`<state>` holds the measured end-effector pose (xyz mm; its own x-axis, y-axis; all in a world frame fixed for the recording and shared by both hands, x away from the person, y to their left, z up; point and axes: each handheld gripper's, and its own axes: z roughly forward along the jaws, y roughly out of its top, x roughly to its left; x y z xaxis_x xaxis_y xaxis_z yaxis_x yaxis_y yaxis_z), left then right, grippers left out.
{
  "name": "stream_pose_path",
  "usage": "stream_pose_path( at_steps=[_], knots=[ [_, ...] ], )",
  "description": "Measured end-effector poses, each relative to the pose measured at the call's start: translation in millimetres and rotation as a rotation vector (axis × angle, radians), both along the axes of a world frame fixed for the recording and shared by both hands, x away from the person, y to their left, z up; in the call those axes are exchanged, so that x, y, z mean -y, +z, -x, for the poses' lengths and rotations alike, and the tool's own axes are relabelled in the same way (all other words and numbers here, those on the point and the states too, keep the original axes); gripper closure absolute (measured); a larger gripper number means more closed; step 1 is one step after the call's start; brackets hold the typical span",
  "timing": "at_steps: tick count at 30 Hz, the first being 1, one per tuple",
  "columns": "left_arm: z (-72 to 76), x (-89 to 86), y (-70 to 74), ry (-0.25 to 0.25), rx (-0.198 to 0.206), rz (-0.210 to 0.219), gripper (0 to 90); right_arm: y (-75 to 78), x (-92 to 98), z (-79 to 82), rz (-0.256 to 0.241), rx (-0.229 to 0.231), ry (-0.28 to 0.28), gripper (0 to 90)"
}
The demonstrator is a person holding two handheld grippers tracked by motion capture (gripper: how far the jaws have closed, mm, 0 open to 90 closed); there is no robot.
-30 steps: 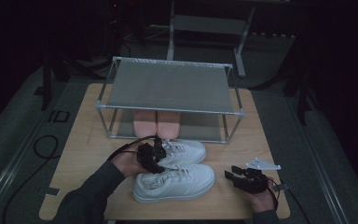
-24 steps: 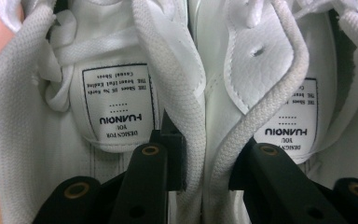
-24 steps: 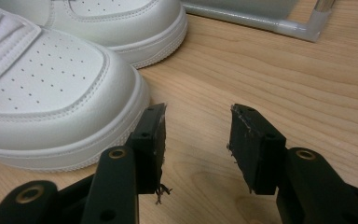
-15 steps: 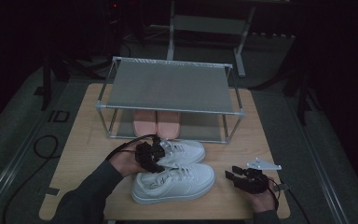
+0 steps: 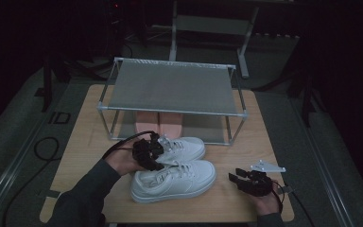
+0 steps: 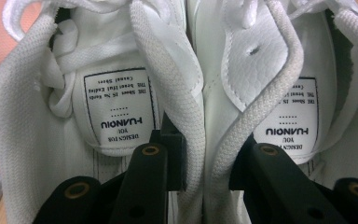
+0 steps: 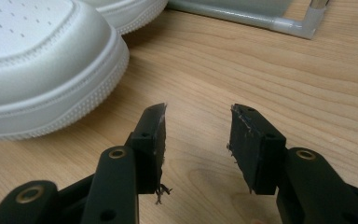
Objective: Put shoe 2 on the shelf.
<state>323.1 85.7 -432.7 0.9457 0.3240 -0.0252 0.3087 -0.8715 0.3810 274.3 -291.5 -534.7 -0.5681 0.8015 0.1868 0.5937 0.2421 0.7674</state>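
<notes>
Wooden table (image 5: pixel 85 142) in a dark room, a metal shoe rack (image 5: pixel 170 87) at its back.
Two white sneakers (image 5: pixel 175 177) lie side by side before it; the left gripper (image 5: pixel 147 153) pinches their touching inner collars together, while the right gripper (image 5: pixel 246 181) rests spread on the table beside the toes.

1. I count two white sneakers (image 5: pixel 172 176) on the table (image 5: pixel 82 142).
2. One metal rack (image 5: pixel 170 87) stands behind them.
3. Two pink insoles (image 5: pixel 158 124) lie under it.
4. I hold two grippers: left gripper (image 5: pixel 157 152), right gripper (image 5: pixel 234 178).
</notes>
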Motion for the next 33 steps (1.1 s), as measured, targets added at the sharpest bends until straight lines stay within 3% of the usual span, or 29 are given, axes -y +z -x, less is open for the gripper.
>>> stream_pose_path(
  at_steps=[13,25,33],
  knots=[
    [-4.6,-5.3,15.3,0.019,0.0,0.015,75.9,0.5,2.6,0.2,-0.003,0.001,-0.007,54.5],
    [-6.0,-14.3,32.4,0.029,0.004,0.056,75.8,0.1,4.0,0.0,-0.006,-0.005,-0.014,53.6],
    [-5.0,-17.6,44.5,0.01,0.011,0.05,75.8,0.1,4.1,-0.2,-0.006,-0.005,-0.015,53.4]
  ],
)
